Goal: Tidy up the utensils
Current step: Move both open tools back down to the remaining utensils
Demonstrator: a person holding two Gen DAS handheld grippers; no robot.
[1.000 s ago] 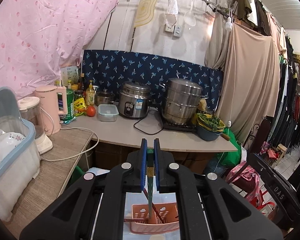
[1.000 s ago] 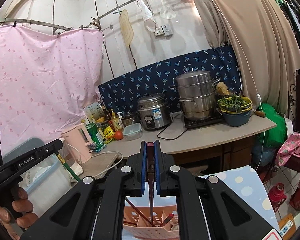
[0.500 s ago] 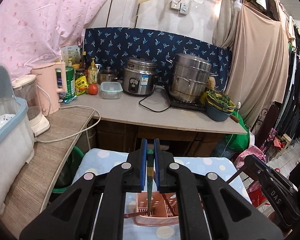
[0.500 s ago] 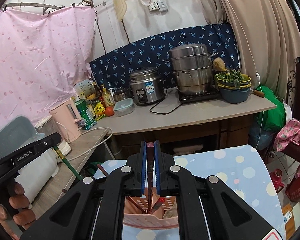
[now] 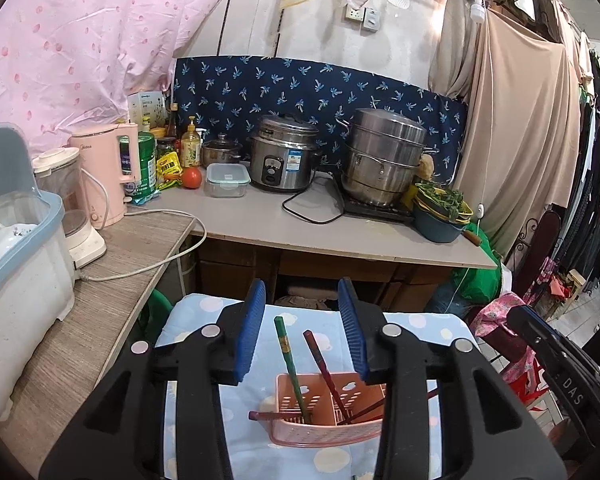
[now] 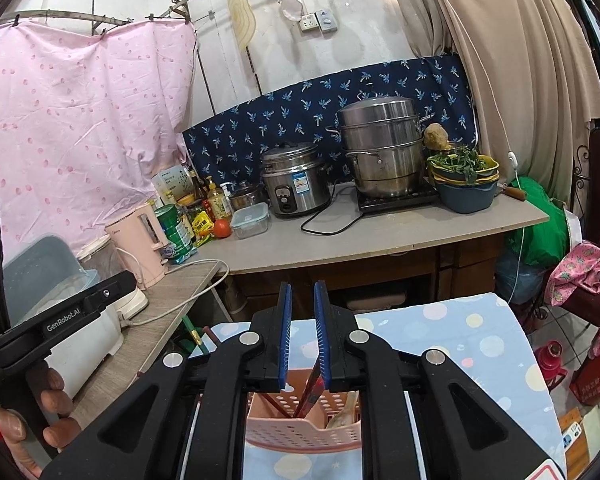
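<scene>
Left wrist view: left gripper (image 5: 300,334) jaws now spread wide, holding nothing; half a second ago they were clamped on the green chopstick (image 5: 290,364). That stick now stands free, leaning in the pink utensil basket (image 5: 320,436) on the dotted tablecloth (image 5: 188,320), beside a red chopstick (image 5: 324,364). Right wrist view: right gripper (image 6: 302,334) jaws parted a little where before they pinched a dark red stick; that stick (image 6: 314,382) sits between the pads, contact unclear, lower end in the basket. Judgement: both sticks delivered; next, back off and fetch any remaining utensils.
</scene>
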